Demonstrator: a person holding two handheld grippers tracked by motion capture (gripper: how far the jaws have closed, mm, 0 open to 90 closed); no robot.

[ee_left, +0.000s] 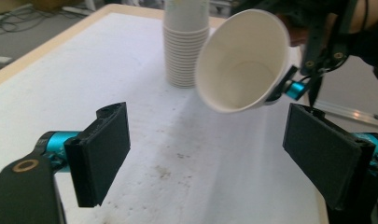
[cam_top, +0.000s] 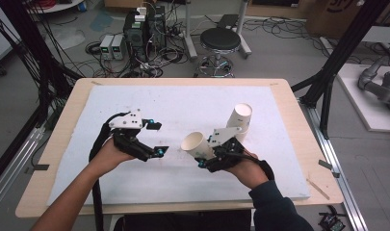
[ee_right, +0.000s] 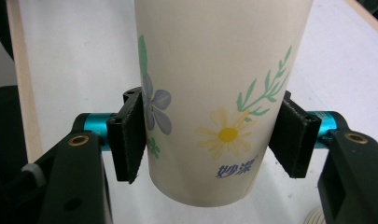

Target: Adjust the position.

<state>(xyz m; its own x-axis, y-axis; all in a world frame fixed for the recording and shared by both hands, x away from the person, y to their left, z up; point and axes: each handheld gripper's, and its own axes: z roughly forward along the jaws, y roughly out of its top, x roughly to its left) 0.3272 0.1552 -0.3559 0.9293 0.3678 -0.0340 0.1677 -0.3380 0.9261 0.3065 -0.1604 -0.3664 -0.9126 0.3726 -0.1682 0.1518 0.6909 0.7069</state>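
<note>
My right gripper (cam_top: 201, 162) is shut on a white paper cup (cam_top: 196, 145), held above the table with its mouth tilted toward the left. In the right gripper view the cup (ee_right: 214, 93) carries a flower print and sits clamped between both pads near its base, the gripper (ee_right: 207, 135) closed around it. A stack of paper cups (cam_top: 240, 119) stands upright on the white mat behind the right hand. My left gripper (cam_top: 158, 139) hovers open to the left of the held cup. In the left gripper view the cup's open mouth (ee_left: 240, 63) faces the open gripper (ee_left: 214, 154), with the stack (ee_left: 184, 44) behind.
A white mat (cam_top: 135, 101) covers most of the wooden table (cam_top: 62, 125). Black frame posts stand at both sides. On the floor beyond the far edge are a stool (cam_top: 220, 41), computer boxes (cam_top: 144, 29) and tangled cables.
</note>
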